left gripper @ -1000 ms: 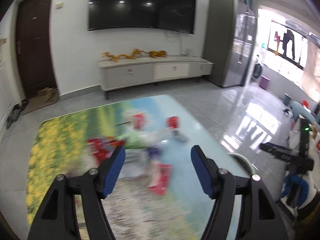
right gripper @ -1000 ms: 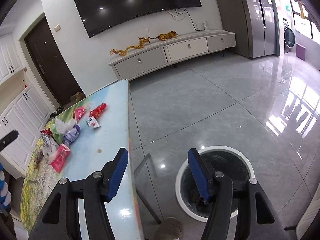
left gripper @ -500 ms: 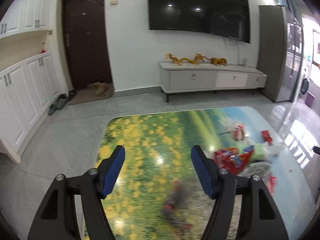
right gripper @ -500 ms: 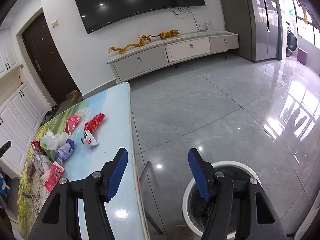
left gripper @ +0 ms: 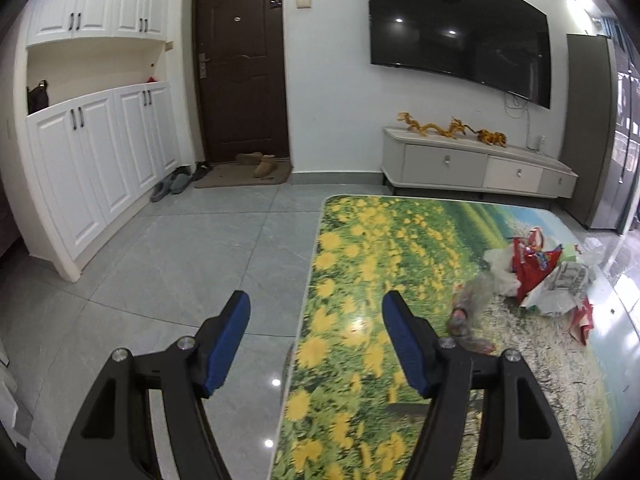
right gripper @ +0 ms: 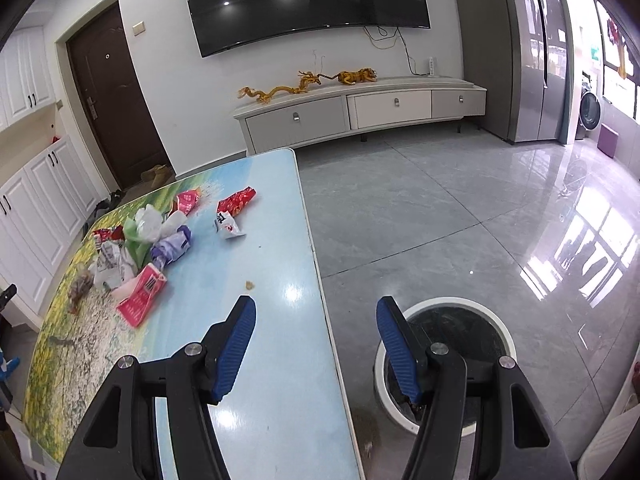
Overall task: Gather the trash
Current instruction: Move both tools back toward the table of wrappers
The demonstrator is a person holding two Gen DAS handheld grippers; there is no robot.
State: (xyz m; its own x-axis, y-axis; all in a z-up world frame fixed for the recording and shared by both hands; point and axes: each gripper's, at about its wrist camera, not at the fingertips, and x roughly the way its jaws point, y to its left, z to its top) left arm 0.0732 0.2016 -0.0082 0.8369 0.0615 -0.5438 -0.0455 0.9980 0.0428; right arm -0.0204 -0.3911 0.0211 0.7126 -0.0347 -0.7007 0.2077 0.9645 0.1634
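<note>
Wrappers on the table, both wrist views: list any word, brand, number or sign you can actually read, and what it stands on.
None can be read.
Pink packet: a barcode and print, too small to read.
Small white packet: red and dark marks, blurred.
Red wrappers: pale printing, illegible.
Grey-white printed bag: rows of print, too blurred.
</note>
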